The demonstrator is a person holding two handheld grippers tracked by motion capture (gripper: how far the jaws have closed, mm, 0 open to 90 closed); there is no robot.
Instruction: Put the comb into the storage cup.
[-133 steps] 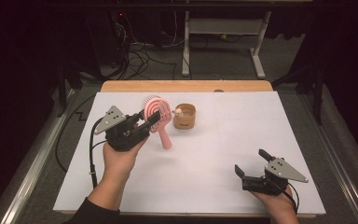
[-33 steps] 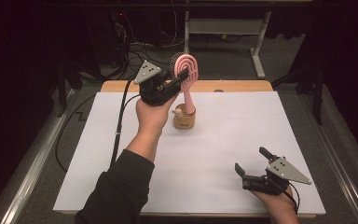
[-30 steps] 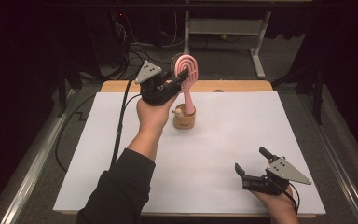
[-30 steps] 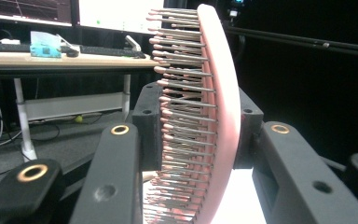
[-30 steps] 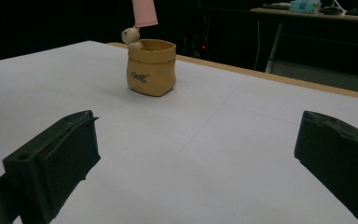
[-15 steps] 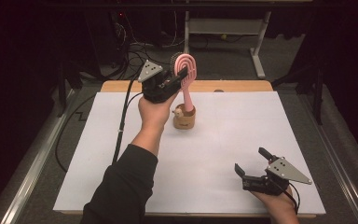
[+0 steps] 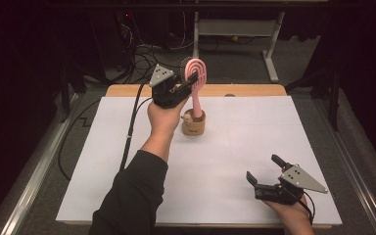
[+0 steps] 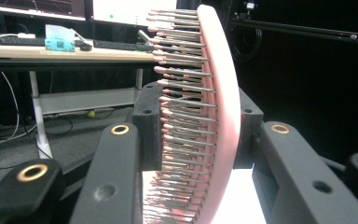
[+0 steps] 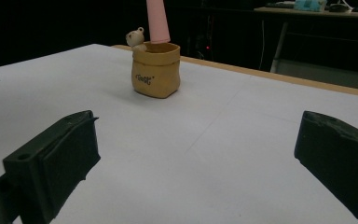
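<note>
My left gripper [image 7: 190,81] is shut on the head of a pink hairbrush [image 7: 196,83], held upright at the back of the table. The brush's handle end dips into a small tan pot [image 7: 193,123] with a little bear figure on its rim. In the left gripper view the bristled brush head [image 8: 200,116] stands clamped between the two black jaws. My right gripper [image 7: 267,173] rests open near the front right of the white sheet, nothing between its fingers. The right gripper view looks across at the tan pot [image 9: 156,69] with the pink handle [image 9: 156,21] standing in it.
A white sheet [image 7: 254,137] covers the table, with a wooden edge [image 7: 245,90] at the back. Cables and a desk frame [image 7: 269,44] lie on the floor beyond. A black cable [image 7: 129,132] trails from the left gripper over the left side.
The left gripper carried the brush from the left middle up and back over the pot. Over the last second it has lowered slightly, handle end into the pot. The right gripper stayed still.
</note>
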